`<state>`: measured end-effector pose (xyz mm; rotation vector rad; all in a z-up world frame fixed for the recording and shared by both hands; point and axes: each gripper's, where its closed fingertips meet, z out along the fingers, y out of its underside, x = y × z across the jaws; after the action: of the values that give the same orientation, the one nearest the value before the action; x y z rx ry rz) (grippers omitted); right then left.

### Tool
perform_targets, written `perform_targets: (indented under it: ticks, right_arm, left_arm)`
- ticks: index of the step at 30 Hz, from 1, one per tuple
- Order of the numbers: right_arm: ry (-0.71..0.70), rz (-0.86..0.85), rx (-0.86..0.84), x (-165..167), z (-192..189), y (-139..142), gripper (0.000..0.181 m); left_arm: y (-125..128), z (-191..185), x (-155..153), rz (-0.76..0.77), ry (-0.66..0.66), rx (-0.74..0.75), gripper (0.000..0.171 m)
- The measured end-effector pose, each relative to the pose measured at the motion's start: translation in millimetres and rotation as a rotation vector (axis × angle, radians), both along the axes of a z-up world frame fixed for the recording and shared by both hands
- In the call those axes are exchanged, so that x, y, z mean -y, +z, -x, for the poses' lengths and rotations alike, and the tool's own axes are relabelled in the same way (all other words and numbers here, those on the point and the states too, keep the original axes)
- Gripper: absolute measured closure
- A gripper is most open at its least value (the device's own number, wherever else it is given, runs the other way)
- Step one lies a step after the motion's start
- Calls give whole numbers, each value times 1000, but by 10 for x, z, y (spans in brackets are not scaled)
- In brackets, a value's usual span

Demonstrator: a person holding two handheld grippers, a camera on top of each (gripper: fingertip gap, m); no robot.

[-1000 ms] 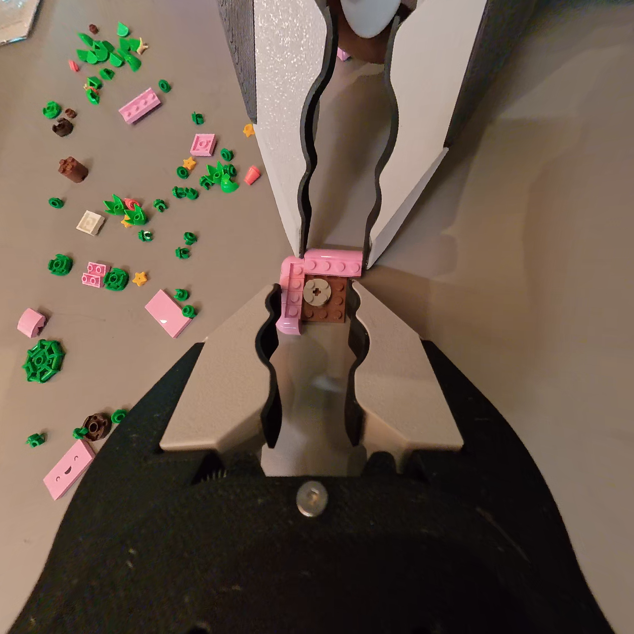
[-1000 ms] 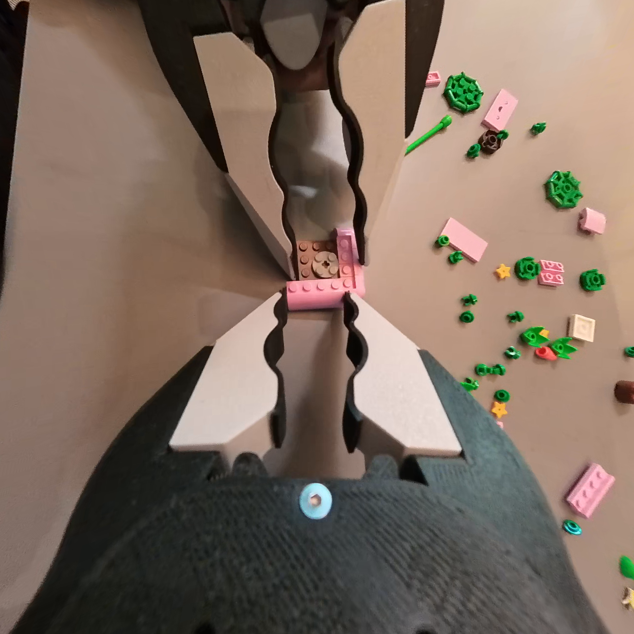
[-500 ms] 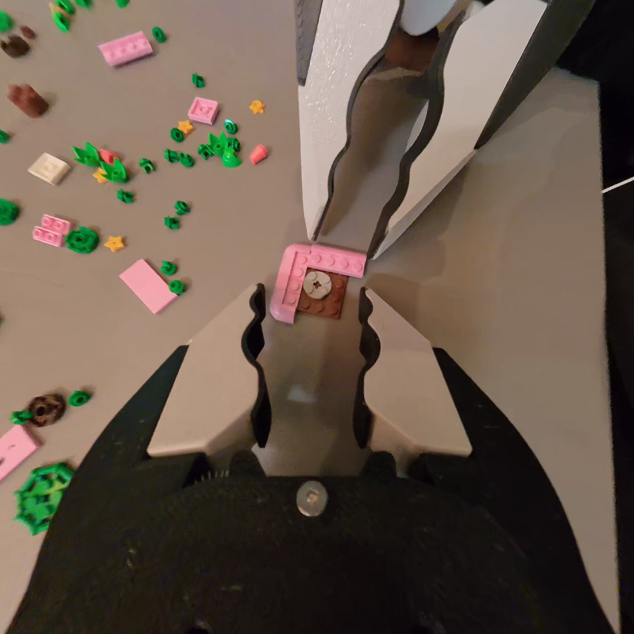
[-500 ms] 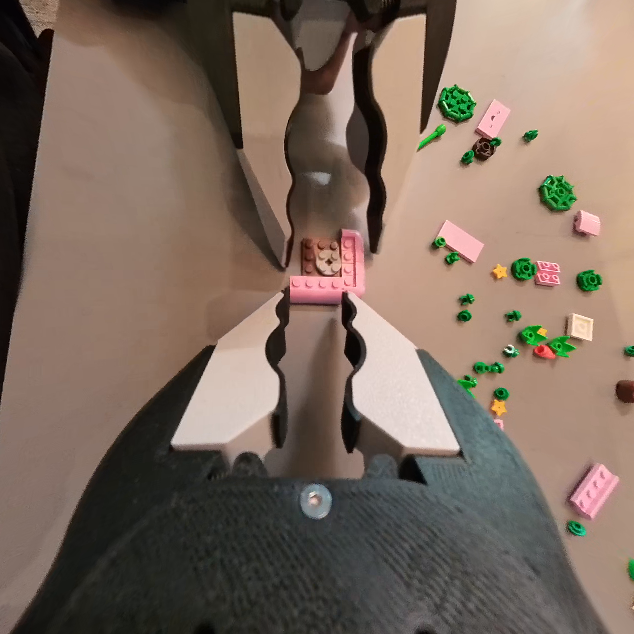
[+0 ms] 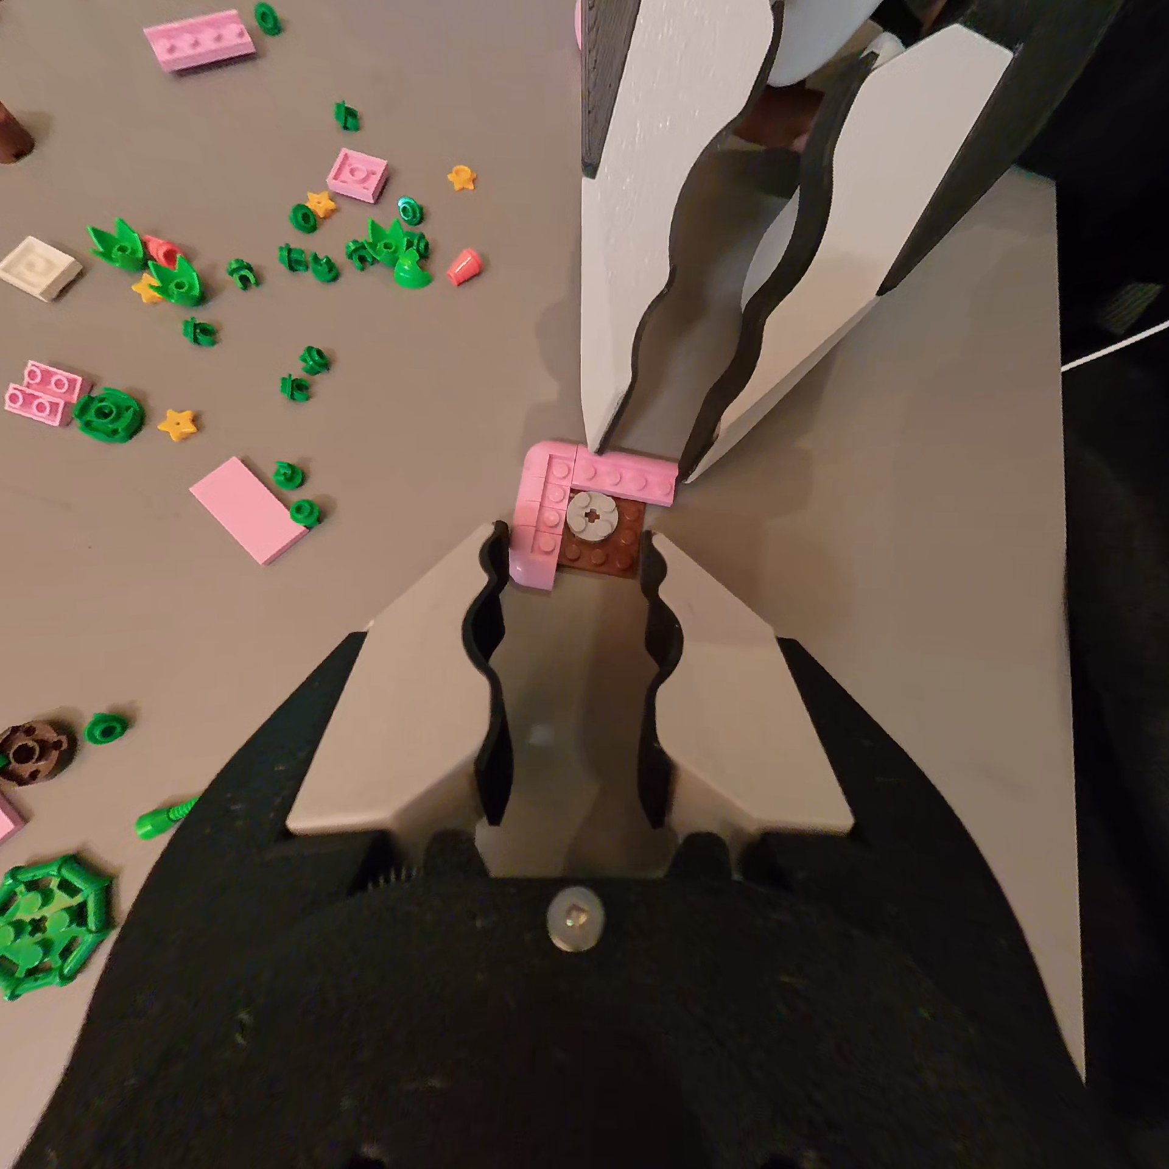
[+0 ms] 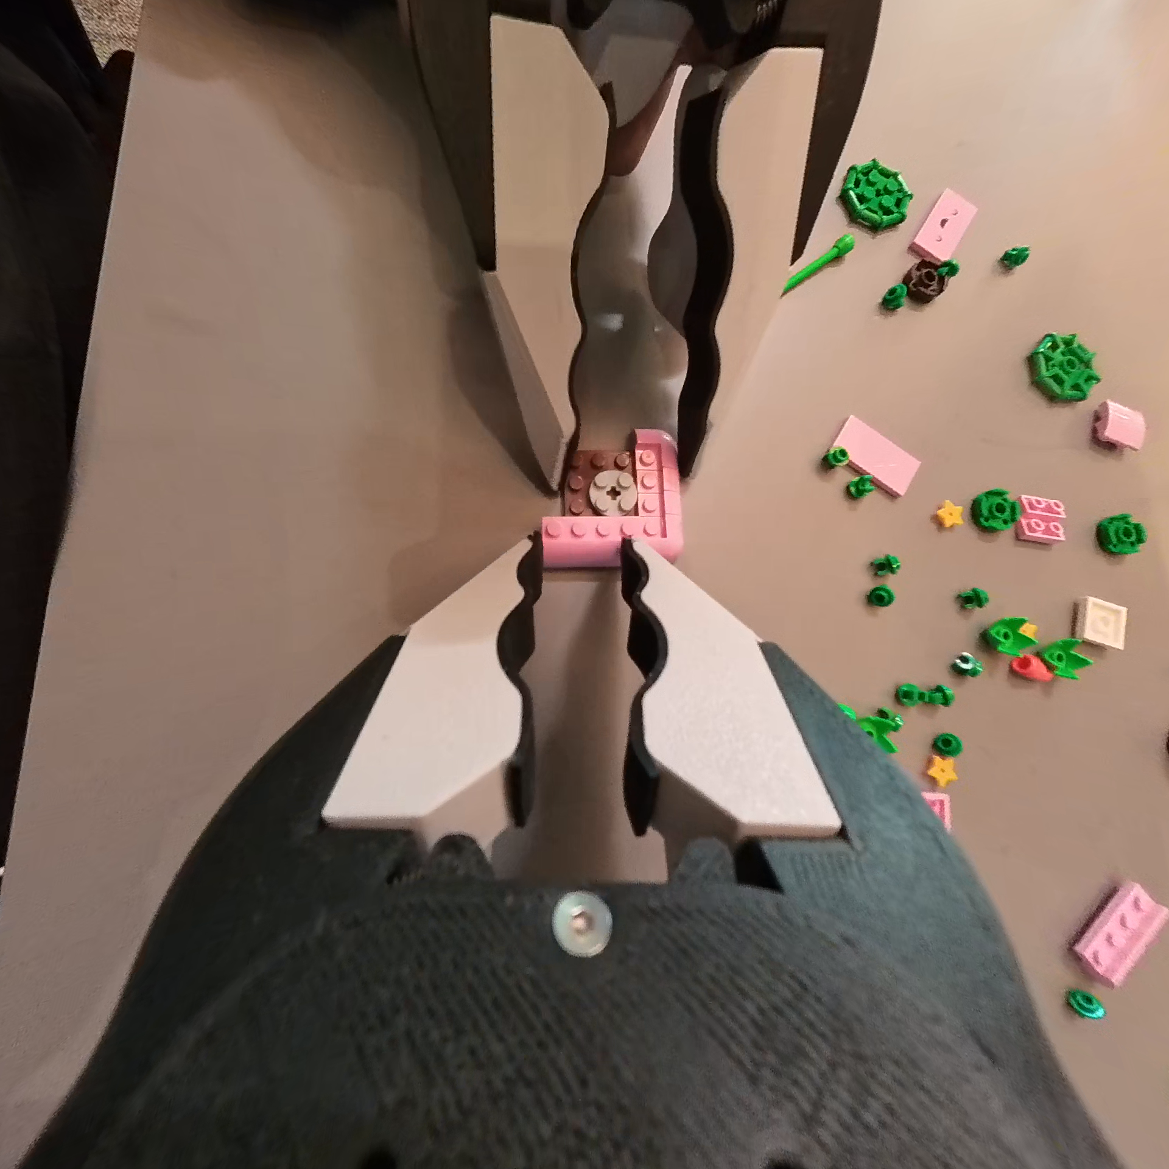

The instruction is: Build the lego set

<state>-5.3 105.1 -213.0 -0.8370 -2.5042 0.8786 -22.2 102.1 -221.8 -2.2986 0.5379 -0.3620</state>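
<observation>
A small lego assembly (image 5: 601, 531) sits on the grey table: a brown plate (image 5: 607, 556) with a grey round piece (image 5: 592, 515) on it and pink bricks along two of its sides. My left gripper (image 5: 574, 536) comes from below, with a fingertip against each side of the assembly, shut on it. My right gripper (image 6: 580, 545) faces it from the other side, shut on the long pink brick (image 6: 585, 538). The assembly also shows in the right wrist view (image 6: 607, 500). Each gripper shows in the other's view: the right one (image 5: 640, 460) and the left one (image 6: 623, 471).
Loose pieces lie on one side of the table: a pink flat tile (image 5: 248, 509), a pink studded plate (image 5: 199, 41), a white tile (image 5: 39, 267), a green web piece (image 5: 47, 923), a brown round piece (image 5: 28, 753), and small green leaves and yellow stars. The table edge (image 5: 1063, 569) is close on the other side. The tips of both grippers are at nearly the same place. Between my left fingertips and the pink flat tile (image 5: 248, 509) there is roughly 8 centimetres. The right camera catches it too, in the right wrist view (image 6: 875, 455).
Half a second ago my left gripper had opened and pulled slightly back; now its fingers are on the assembly again. My right gripper has kept its hold on the pink brick.
</observation>
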Motion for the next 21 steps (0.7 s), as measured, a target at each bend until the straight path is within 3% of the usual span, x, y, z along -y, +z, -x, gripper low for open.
perform_targets:
  ticks: [10,21]
  right_arm:
    - [-1,66,-31,23,7,131,159]
    - [-37,62,25,-6,20,34,169]
  left_arm:
    - [-1,5,-2,-1,2,-4,133]
    - [-8,5,-2,-6,2,-20,134]
